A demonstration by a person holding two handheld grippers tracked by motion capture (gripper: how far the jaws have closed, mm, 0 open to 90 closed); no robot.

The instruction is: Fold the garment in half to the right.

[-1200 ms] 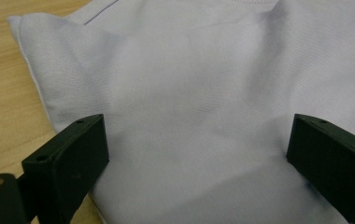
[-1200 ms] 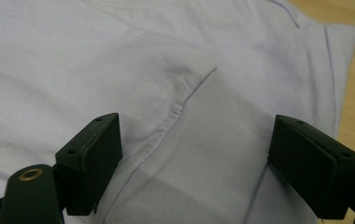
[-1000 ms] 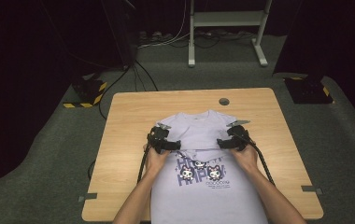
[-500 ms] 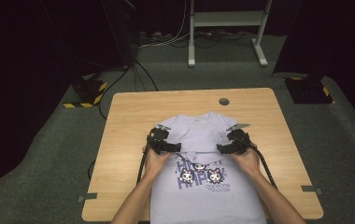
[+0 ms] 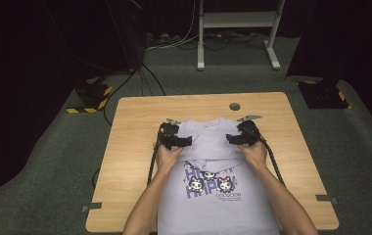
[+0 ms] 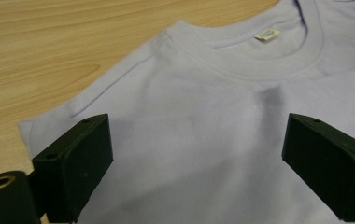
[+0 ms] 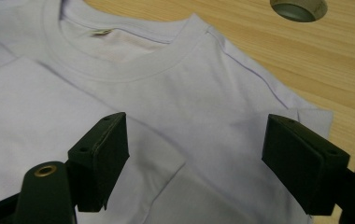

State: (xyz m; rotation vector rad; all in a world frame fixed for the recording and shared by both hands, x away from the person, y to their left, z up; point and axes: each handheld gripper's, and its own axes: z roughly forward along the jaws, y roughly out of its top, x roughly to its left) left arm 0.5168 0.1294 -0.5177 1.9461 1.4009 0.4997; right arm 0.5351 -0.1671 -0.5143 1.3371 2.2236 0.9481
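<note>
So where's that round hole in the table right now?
In the high view the round hole sits near the table's far edge, just beyond the lilac T-shirt's collar; in the right gripper view it shows at the top right.

Left tongs [image 5: 186,142]: showing black, blocky jaws with small round screw holes; a brass-ringed hole is sitting on the body.
Right tongs [image 5: 230,139]: wearing the same black blocks and a brass-ringed hole.
Plates: a grey three-cornered plate is topping each.
Cables: a black cable is trailing from each.
Forearms: wearing no sleeves.
</note>
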